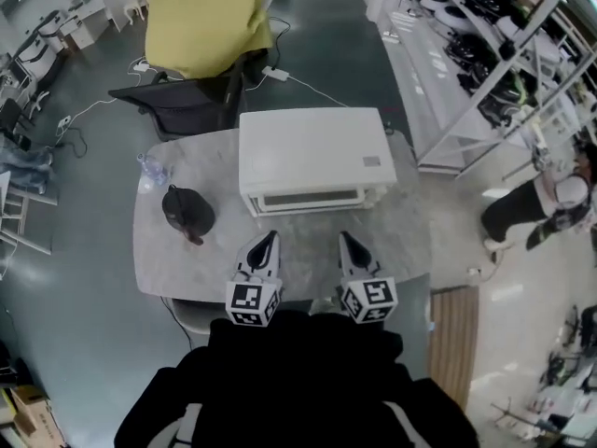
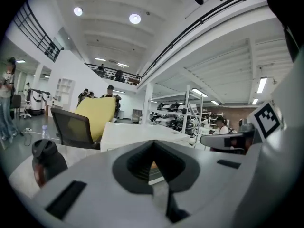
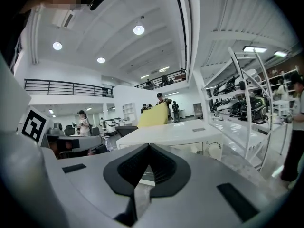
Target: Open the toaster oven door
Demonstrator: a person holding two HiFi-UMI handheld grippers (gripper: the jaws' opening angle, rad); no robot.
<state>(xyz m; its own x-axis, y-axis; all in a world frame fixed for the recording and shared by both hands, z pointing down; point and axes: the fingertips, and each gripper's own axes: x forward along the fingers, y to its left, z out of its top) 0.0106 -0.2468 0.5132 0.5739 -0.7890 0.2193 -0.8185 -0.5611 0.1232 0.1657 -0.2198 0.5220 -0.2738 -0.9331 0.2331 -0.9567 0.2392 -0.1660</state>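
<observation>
A white toaster oven (image 1: pixel 312 152) stands on the grey marble table (image 1: pixel 177 259), its door (image 1: pixel 303 197) facing me and closed. My left gripper (image 1: pixel 266 244) and right gripper (image 1: pixel 350 243) hover side by side over the table's near part, a short way in front of the door and not touching it. Both are shut with nothing between the jaws. In the left gripper view the left gripper (image 2: pixel 153 144) points at the oven (image 2: pixel 137 134). The right gripper view shows the right gripper (image 3: pixel 148 147) in front of the oven (image 3: pixel 175 134) and its knob (image 3: pixel 214 150).
A black jug (image 1: pixel 187 211) stands left of the oven, with a clear water bottle (image 1: pixel 152 168) behind it. A chair with a yellow cover (image 1: pixel 201 26) sits behind the table. White shelving (image 1: pixel 485 54) runs along the right, and a person (image 1: pixel 541 203) stands near it.
</observation>
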